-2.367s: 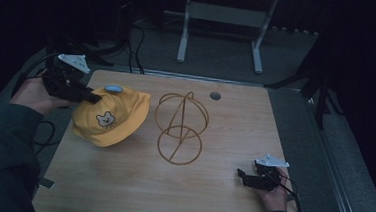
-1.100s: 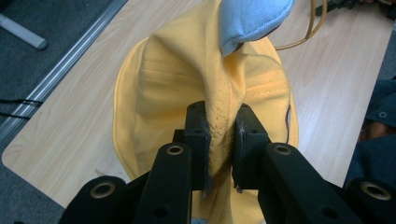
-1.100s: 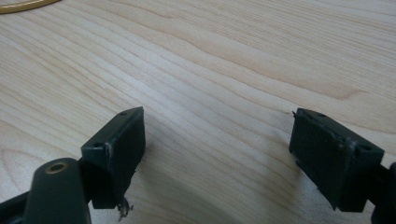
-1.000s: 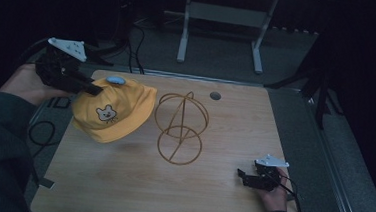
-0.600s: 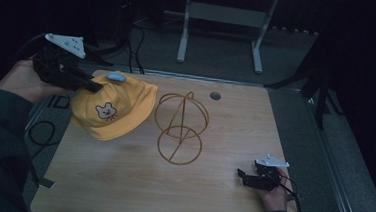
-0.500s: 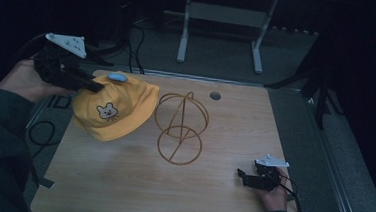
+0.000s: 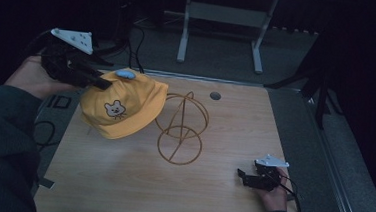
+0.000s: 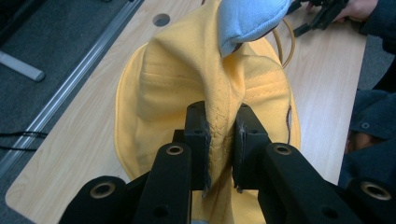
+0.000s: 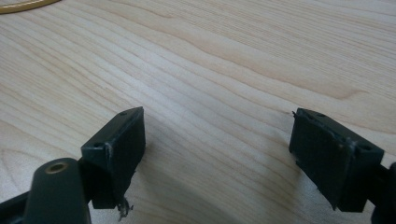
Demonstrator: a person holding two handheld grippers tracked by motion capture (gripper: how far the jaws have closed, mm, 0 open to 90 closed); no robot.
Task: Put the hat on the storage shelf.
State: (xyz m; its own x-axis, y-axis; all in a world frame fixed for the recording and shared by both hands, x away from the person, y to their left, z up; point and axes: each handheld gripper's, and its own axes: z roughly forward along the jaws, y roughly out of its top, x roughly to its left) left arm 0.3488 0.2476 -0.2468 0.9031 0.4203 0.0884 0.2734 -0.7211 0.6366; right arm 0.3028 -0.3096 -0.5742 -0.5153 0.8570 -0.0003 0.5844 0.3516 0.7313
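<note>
A yellow hat (image 7: 120, 111) with a small bear face and a light blue ear hangs above the table's left part. My left gripper (image 7: 102, 83) is shut on a fold of its crown and holds it up. In the left gripper view the yellow hat (image 8: 196, 84) is pinched between the two black jaws of my left gripper (image 8: 220, 135), with the blue ear (image 8: 250, 18) above. A gold wire stand (image 7: 180, 128) with rings sits mid-table, right of the hat. My right gripper (image 7: 243, 175) rests open on the table at the front right, and my right gripper (image 9: 217, 154) has bare wood between its jaws.
The wooden table (image 7: 225, 118) has a round cable hole (image 7: 215, 95) near its far edge. A metal frame leg (image 7: 183, 30) stands on the floor behind. Cables lie on the floor at the left. The person's sleeve (image 7: 3, 143) covers the front left corner.
My left gripper has lifted the hat off the table and carried it a little up and to the right toward the wire stand. The right gripper has stayed put.
</note>
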